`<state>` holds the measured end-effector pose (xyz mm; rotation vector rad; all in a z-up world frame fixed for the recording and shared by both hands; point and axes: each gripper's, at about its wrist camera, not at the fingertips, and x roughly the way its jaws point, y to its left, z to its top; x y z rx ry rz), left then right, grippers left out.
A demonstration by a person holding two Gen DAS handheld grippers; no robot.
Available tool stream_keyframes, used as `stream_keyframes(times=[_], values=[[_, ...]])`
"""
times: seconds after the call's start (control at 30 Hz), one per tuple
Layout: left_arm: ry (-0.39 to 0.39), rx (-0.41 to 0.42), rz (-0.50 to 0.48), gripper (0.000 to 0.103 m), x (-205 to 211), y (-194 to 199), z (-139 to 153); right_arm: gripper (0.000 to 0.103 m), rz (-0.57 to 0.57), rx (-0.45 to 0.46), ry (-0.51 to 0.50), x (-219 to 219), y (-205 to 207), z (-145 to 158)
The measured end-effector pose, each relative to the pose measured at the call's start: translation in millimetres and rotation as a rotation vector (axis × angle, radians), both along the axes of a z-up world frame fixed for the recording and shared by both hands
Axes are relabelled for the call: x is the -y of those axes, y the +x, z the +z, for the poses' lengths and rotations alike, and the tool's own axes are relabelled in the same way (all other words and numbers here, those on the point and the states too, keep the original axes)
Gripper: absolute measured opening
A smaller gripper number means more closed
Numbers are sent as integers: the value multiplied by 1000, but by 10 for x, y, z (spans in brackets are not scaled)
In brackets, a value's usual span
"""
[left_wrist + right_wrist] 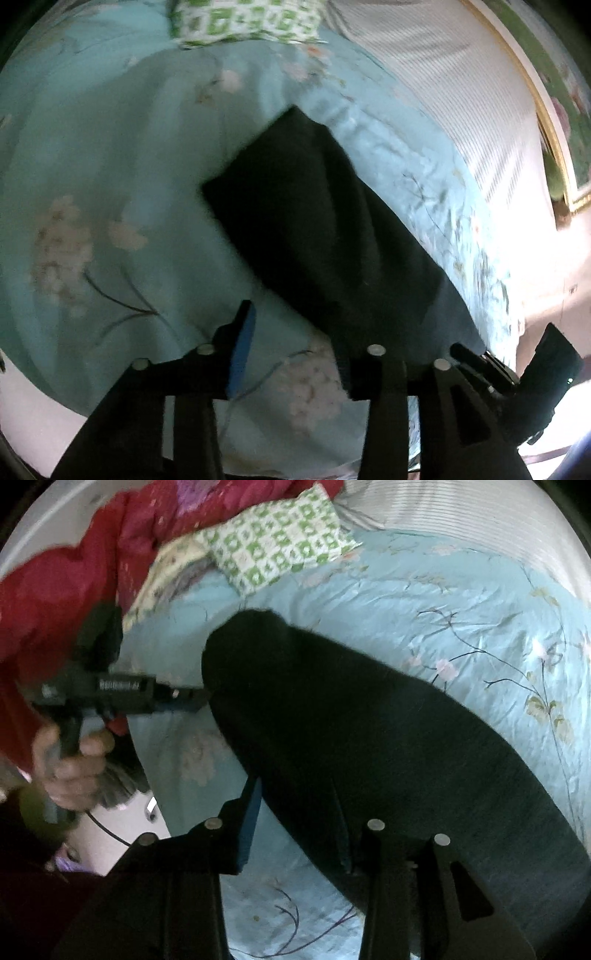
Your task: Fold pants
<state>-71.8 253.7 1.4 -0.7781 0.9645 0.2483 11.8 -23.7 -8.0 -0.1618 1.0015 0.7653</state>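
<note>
Hand-held grippers, L (pixel 295 354) & R (pixel 299 823), jaws apart over dark pants (pixel 369 738).

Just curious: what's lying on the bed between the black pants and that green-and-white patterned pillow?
Nothing but bare floral blue bedsheet. The right wrist view shows the pants ending short of the pillow, with only sheet between.

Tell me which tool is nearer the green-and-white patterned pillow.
Left. The left tool sits at the far corner of the dark folded pants, just below the green-and-white patterned pillow. The right tool is open over the pants' near end, farther away.
</note>
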Motion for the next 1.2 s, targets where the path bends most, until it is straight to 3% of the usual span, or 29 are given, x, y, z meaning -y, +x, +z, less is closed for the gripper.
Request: stream_keyframes(times=[0.27,0.5,0.7,0.77,0.8,0.87,0.9,0.97,1.2], values=[[-37,-39,51,65,-313,182,-53,39,-189,13,42,232,565,154],[-43,-61,80,65,-498,433,-153,39,-231,-44,10,231,1173,60],[14,-59,58,59,-465,530,-188,39,-115,-162,-118,-46,1447,-310],[41,-60,50,54,-432,550,-201,39,-79,-165,-167,-127,1447,-395],[55,-57,46,52,-417,562,-206,37,-66,-155,-177,-147,1440,-394],[88,-55,45,44,-396,582,-217,23,-41,-164,-175,-182,1411,-384],[102,-52,42,41,-379,593,-212,19,-31,-152,-188,-215,1370,-373],[105,-23,19,22,-336,584,-148,14,-17,-90,-227,-267,1275,-307],[179,162,-19,18,-153,195,487,9,-61,234,-242,-277,840,352]])
